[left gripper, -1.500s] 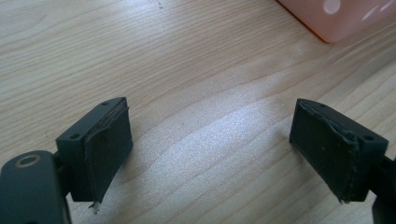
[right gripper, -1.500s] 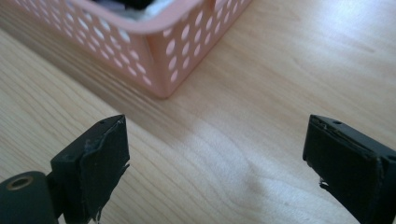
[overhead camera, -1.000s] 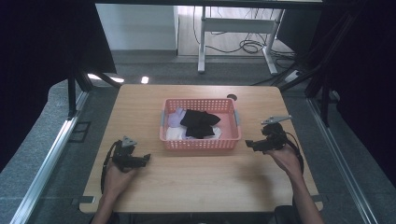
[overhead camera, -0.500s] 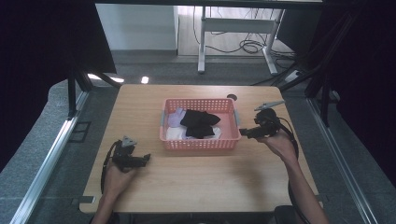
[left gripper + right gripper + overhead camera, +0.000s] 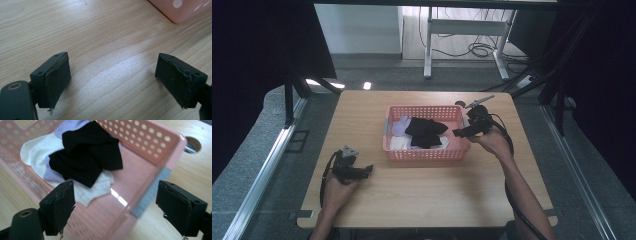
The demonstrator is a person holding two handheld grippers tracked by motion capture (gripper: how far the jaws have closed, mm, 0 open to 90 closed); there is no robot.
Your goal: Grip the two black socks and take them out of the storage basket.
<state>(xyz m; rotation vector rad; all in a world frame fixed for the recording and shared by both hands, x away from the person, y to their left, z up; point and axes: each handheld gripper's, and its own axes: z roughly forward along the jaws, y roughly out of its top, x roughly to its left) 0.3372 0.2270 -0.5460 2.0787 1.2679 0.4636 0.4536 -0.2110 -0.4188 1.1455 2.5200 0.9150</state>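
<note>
Just ahead of the right tongs, spread and closing empty, lies the black cloth.

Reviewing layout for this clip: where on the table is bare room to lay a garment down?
Bare wood runs along the table's near edge, between the left claw and the right forearm, in front of the pink basket. The strip left of the basket is free too. The basket's right end is crowded by the right claw.

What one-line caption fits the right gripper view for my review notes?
Right gripper, jaws open, poised over the pink basket's corner, facing black cloth piled on white cloth.
</note>
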